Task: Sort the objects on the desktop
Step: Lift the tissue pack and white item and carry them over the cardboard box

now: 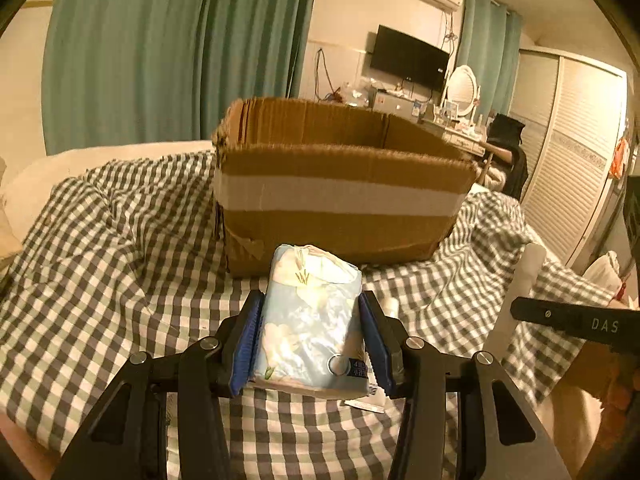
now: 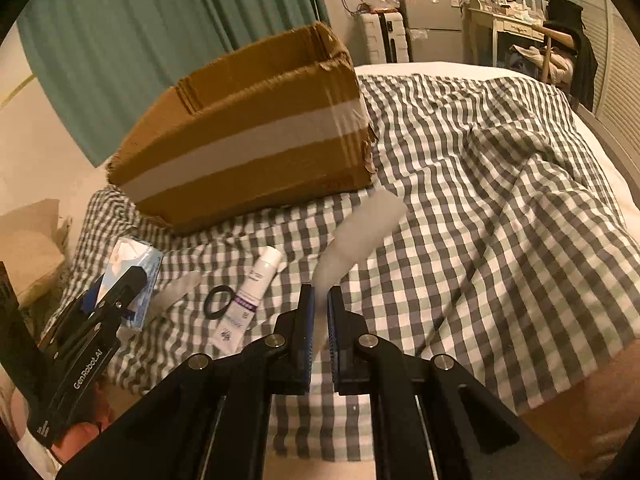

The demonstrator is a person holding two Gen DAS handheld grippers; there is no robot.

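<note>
right tool [image 2: 320,300] gripping translucent tube [image 2: 362,224], pointing up-right

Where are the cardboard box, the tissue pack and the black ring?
cardboard box [image 1: 340,196]: left wrist view, on the pale tape band across its front wall.
tissue pack [image 1: 312,320]: left wrist view, on its top face, between the fingers.
black ring [image 2: 208,305]: right wrist view, on its left rim.

Cardboard box [image 1: 340,200] interior hidden; tube [image 2: 248,300] print unreadable.
</note>
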